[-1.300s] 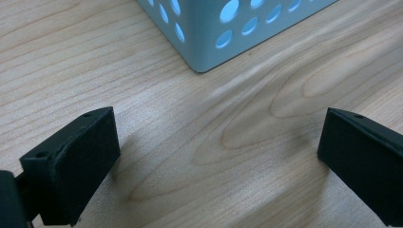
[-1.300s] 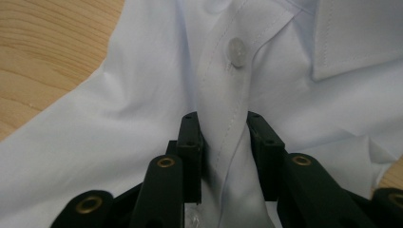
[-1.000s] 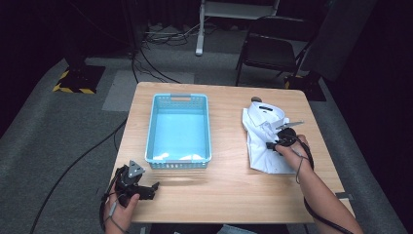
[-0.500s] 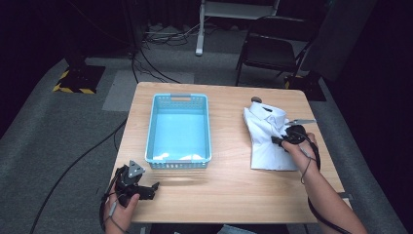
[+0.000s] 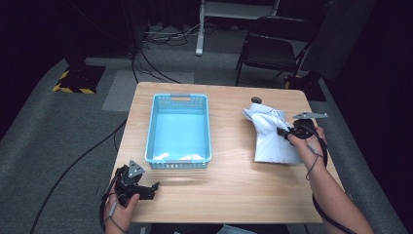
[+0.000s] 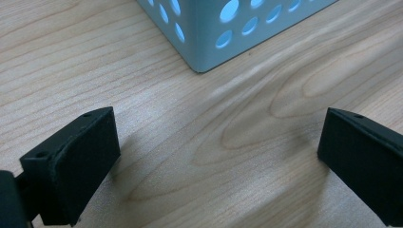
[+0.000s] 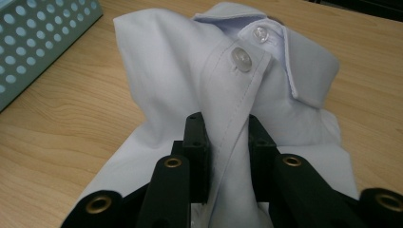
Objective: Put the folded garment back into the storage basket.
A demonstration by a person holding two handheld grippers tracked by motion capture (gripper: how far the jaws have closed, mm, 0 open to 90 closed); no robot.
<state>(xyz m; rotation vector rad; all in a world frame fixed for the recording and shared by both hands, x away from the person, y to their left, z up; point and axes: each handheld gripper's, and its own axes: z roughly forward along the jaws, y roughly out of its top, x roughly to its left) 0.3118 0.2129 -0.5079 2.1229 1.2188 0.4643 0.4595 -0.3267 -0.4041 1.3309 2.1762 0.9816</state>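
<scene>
Right gripper (image 5: 284, 131) has lifted the white shirt (image 5: 271, 141), fingers clamped on its placket, left gripper (image 5: 151, 187) resting, fingers apart.

1. A dim studio or lab space: grey carpeted floor (image 5: 58, 146) with black cables (image 5: 146, 63) trailing across it.
2. Yellow-black hazard-striped stand base (image 5: 73, 89), black folding chair (image 5: 270, 56), lone light wooden table (image 5: 234, 195).

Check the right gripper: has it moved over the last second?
Yes. The right gripper shifted rightward, away from the blue basket, toward the table's right edge, pinching the white shirt.
</scene>
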